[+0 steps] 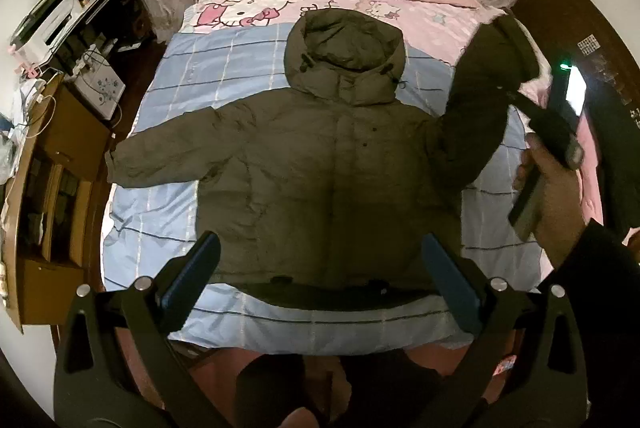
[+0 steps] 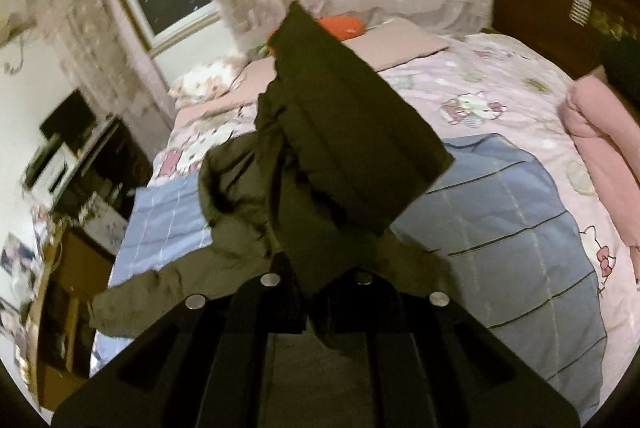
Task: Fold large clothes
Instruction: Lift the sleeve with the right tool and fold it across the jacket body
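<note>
- Fingers of the right gripper (image 2: 308, 292) clenched on the right sleeve (image 2: 352, 148) near its cuff; dark fabric pinched between the jaws in the right wrist view, cuff end sticking up past them.
- Left gripper (image 1: 320, 276) released: blue pads (image 1: 200, 268) stand wide apart above the hem, nothing between them.
- Jacket (image 1: 320, 168), dark olive with a hood (image 1: 346, 48), lies flat and spread on the blue quilt (image 1: 208, 68) across the foot of the bed (image 1: 420, 12); hood points to the pillows.
- Left sleeve (image 1: 160, 152) lies stretched out flat toward the bed's left edge, untouched.
- Right sleeve is lifted off the quilt, rising from the shoulder to the right gripper, which a hand (image 1: 548, 180) holds at the right edge of the left wrist view.
- Step in hand, as I judge it: first sleeve fold, carrying the right sleeve in over the body.
- Next move calls for swinging the sleeve across the chest, laying it flat and straight, then letting go.
- Left gripper is free to pin the body so the jacket does not drag.
- Afterwards: left sleeve, then hem to hood.
</note>
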Tool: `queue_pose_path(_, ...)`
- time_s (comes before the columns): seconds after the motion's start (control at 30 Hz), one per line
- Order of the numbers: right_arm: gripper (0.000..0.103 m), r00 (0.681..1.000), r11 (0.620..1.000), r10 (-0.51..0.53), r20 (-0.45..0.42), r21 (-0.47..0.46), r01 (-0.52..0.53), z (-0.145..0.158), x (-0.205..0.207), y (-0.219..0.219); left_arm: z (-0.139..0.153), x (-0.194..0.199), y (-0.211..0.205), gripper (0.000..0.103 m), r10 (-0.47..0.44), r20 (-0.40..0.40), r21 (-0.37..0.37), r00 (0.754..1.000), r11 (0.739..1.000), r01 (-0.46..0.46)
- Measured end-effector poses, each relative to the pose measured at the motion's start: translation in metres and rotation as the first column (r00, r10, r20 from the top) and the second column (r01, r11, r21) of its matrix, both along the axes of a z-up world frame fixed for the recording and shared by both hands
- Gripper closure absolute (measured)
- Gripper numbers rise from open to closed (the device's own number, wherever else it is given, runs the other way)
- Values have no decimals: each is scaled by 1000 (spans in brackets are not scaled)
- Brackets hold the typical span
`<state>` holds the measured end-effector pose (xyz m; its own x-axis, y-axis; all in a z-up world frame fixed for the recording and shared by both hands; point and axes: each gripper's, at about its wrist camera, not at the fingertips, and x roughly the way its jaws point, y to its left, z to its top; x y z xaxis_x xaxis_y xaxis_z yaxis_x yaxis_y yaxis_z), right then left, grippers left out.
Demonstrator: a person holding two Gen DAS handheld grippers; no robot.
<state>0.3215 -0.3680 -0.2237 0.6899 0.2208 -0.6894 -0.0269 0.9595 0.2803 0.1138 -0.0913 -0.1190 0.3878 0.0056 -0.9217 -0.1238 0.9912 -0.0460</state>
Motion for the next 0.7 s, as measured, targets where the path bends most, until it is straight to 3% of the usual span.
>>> queue_pose_path(0.37, 97, 996, 990, 52, -74, -126, -61, -67, 6, 156, -15, -38, 110, 2, 13, -24, -18, 1000, 1000, -13)
queue_pose_path(0.7, 96, 983, 970, 76, -164, -216, -111, -152, 17, 243, -42, -62, 187, 2, 44, -64, -18, 997, 999, -45)
